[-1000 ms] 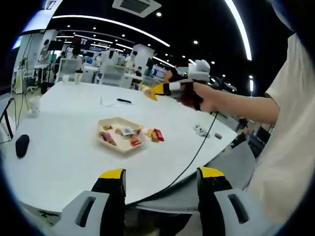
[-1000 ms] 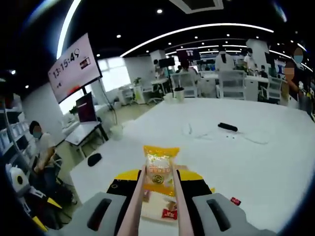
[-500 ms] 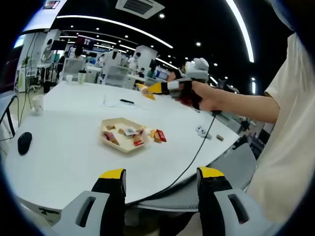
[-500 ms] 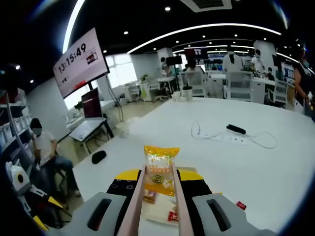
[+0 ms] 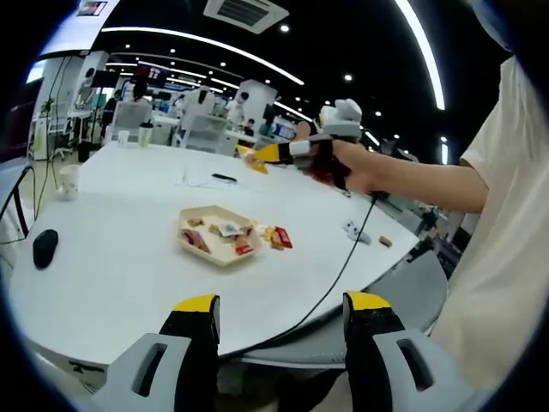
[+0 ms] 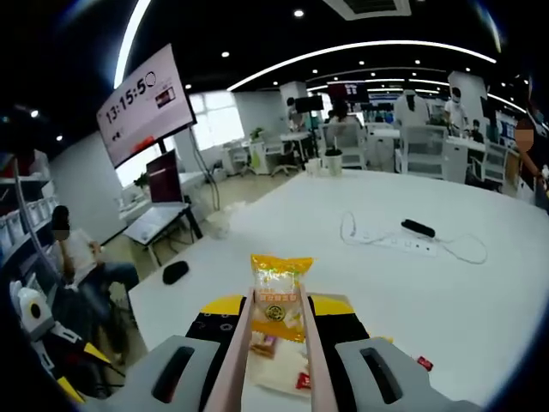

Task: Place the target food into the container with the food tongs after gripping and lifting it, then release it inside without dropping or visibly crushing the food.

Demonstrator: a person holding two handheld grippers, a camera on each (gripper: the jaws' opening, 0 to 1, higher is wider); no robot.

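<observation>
Snack packet: a yellow-topped packet (image 6: 279,296) is sitting upright between the two pink arms of the tongs, high above the table; in the left gripper view it is showing as a small yellow shape (image 5: 250,160) ahead of the right gripper.
Tongs: the tongs (image 6: 237,356) are pinching the packet from both sides, arms pressed in against it, with no crushing visible.
Right gripper: the right gripper (image 6: 279,319) is squeezing the tongs between its yellow-tipped jaws; in the left gripper view it (image 5: 273,154) is being held up by a hand (image 5: 347,167), well above the tray.
Tray: a shallow cream tray (image 5: 206,243) is lying on the table with several small wrapped snacks inside; in the right gripper view part of it (image 6: 276,374) is showing below the packet, between the jaws.
Loose snacks: a few red and orange wrapped pieces (image 5: 275,238) are lying on the table just beside the tray.
Left gripper: the left gripper (image 5: 281,307) is hanging near the table's edge with its jaws standing apart and nothing between them.
Table: a large white table (image 5: 120,257) is carrying a dark mouse (image 5: 45,247), a paper cup (image 5: 67,181) and a white power strip with cable (image 6: 403,243).
Wall screen: a screen (image 6: 146,103) is showing clock digits.
</observation>
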